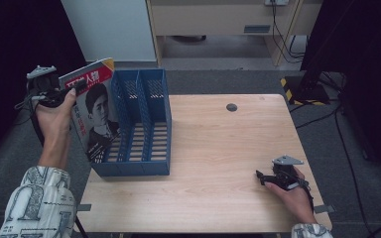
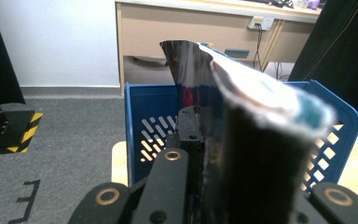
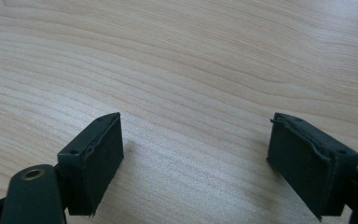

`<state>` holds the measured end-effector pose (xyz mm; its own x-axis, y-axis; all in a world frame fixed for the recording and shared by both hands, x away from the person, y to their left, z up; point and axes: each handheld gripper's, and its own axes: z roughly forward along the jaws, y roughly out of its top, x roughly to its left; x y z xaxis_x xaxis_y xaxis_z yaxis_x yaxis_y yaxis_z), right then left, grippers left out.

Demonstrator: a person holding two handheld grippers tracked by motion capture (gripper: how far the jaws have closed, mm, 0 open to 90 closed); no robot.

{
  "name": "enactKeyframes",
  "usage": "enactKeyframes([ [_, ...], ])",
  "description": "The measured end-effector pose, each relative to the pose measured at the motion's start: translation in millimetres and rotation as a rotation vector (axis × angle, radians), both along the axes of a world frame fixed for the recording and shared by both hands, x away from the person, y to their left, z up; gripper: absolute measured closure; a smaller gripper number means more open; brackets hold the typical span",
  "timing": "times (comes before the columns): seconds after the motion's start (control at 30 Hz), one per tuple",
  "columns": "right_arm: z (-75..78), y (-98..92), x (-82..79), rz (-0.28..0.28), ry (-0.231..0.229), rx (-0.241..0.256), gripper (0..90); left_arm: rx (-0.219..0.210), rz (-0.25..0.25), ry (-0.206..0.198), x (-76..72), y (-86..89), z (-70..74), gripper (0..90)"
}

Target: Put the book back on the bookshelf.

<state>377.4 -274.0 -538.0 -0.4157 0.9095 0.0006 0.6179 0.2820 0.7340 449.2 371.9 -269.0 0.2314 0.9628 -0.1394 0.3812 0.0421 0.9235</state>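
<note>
Holding a magazine (image 1: 93, 111) upright at the blue file rack (image 1: 144, 163).
Left gripper (image 1: 72, 89) jaws pinch its top corner, rack just beyond; right gripper (image 3: 196, 163) jaws wide apart over bare counter (image 1: 218, 148).
</note>
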Motion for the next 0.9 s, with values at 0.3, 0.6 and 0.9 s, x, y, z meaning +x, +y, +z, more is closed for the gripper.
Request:
enactKeyframes([
  [0.3,0.0,0.0,-0.1,-0.001,0.0,0.0,18.3,-0.033,0.001,-0.042,-1.6,2.1,-7.4,86.6],
  [0.6,0.0,0.1,-0.2,-0.001,0.0,0.0,18.4,-0.061,0.01,-0.081,-6.0,1.9,-20.4,86.6],
  [0.9,0.1,0.2,-0.4,-0.002,0.0,0.001,18.4,-0.057,0.019,-0.112,-9.0,-0.6,-28.8,86.6],
])
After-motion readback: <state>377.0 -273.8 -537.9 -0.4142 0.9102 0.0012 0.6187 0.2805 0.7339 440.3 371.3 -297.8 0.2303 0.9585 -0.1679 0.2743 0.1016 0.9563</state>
